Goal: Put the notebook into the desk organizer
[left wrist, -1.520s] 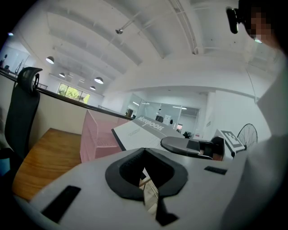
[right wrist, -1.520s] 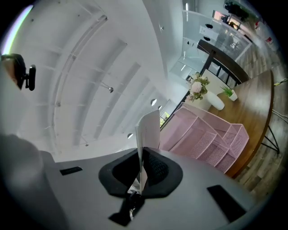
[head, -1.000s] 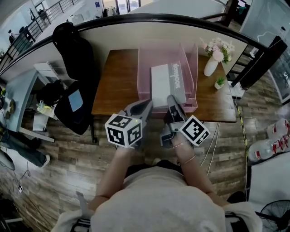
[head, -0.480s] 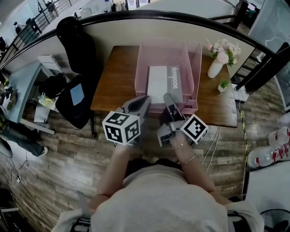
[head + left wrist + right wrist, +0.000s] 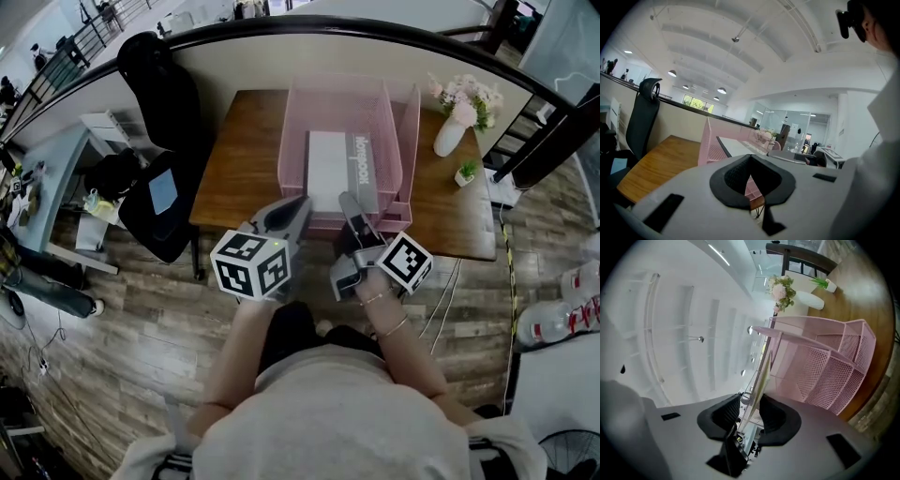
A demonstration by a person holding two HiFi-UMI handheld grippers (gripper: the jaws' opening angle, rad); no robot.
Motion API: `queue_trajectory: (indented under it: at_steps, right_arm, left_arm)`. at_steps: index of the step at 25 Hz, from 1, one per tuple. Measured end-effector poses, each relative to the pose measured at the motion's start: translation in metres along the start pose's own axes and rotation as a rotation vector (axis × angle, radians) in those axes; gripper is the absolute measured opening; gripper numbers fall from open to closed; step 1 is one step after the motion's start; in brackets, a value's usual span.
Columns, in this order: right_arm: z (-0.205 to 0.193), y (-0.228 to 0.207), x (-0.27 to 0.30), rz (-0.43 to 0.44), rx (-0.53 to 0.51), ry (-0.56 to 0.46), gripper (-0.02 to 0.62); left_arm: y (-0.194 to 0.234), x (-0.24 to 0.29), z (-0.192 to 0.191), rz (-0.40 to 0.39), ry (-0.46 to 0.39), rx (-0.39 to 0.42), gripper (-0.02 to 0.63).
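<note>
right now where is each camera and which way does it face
Head view: on the person's head, looking down at the desk organizer holding the notebook; forearms, left gripper, right gripper show.
Left gripper view: on the left gripper, facing the desk organizer across the desk; its shut jaws show.
Right gripper view: on the right gripper, rolled sideways; its opening jaws flank the notebook's edge.
Shared: all see the desk organizer.

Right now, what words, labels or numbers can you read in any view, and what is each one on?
"Notebook": printed lengthwise on the grey strip of the notebook, which lies in the pink desk organizer.
Nothing else in any view is readable.
</note>
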State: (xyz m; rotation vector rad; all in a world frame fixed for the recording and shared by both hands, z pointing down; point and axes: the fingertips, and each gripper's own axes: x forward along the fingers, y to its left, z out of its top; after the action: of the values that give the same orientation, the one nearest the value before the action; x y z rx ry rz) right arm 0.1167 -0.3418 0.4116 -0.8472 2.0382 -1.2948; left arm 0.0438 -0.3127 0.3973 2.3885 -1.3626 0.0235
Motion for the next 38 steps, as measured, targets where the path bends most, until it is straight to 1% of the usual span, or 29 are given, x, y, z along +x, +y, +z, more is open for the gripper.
queue_trajectory:
  at_steps: [5,14,19,23,29,33,37,38]
  right_arm:
    - [-0.006,0.006,-0.004,0.007,0.005,-0.007,0.152]
    - [-0.014,0.004,-0.012,-0.03,0.052,-0.035,0.153]
    - [-0.016,0.009,-0.018,-0.048,0.033,-0.059,0.11]
    - [-0.019,0.002,-0.019,-0.087,0.044,-0.072,0.021]
    - [-0.009,-0.004,-0.013,-0.12,0.043,-0.141,0.011]
    - [-0.004,-0.013,-0.006,-0.144,0.042,-0.157,0.011]
    - [-0.003,-0.018,0.002,-0.163,0.049,-0.167,0.024]
    - [-0.002,-0.021,0.004,-0.181,0.049,-0.166,0.043]
  left_arm:
    - [-0.003,0.001,-0.001,-0.021,0.009,0.007,0.011]
    - [0.0,0.008,-0.009,-0.087,0.039,-0.029,0.011]
    - [0.003,0.008,-0.005,-0.107,0.049,-0.029,0.011]
    - [0.003,0.007,-0.006,-0.124,0.057,-0.04,0.011]
    - [0.004,0.012,-0.005,-0.14,0.064,-0.041,0.011]
    - [0.003,0.017,-0.003,-0.151,0.066,-0.031,0.011]
    - [0.007,0.019,-0.002,-0.152,0.07,-0.028,0.011]
    - [0.008,0.019,-0.002,-0.153,0.071,-0.028,0.011]
